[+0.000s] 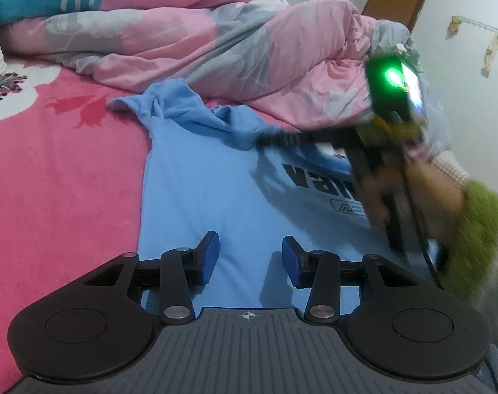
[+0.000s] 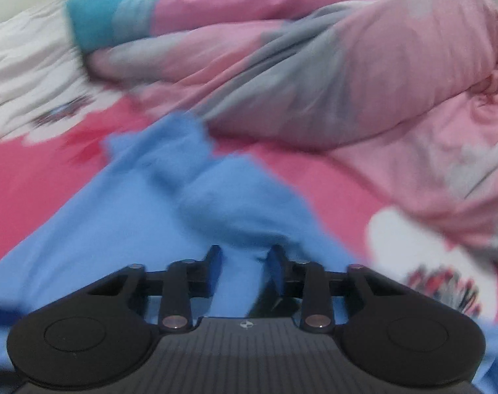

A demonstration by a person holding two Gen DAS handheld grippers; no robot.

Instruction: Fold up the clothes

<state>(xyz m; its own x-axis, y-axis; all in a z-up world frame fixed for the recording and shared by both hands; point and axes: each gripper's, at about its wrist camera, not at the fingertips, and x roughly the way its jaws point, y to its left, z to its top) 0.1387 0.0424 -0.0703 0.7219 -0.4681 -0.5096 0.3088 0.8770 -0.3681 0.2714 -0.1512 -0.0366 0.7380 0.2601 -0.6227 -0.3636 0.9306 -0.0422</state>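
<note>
Soft blue jersey, a T-shirt (image 1: pixel 196 177), is spread flat on a bright pink bedsheet (image 1: pixel 61 177) printed with white flowers; its far sleeve (image 1: pixel 163 105) is bunched into loose folds, and dark block lettering (image 1: pixel 309 172) is seen on its front. A puffy, wrinkled duvet (image 1: pixel 216 39) in pale pink and grey is heaped behind it. The left gripper (image 1: pixel 250 257) is held low over the shirt's smooth body, its blue-padded fingers (image 1: pixel 209 256) spread apart with nothing between them. The right gripper (image 2: pixel 244 264) is blurred; its jaws are parted, with blue cloth seen between them, though a grasp cannot be confirmed. It is carried by a hand (image 1: pixel 409 193) in a fuzzy green cuff (image 1: pixel 475 236), angled down toward the shirt's collar area.
</note>
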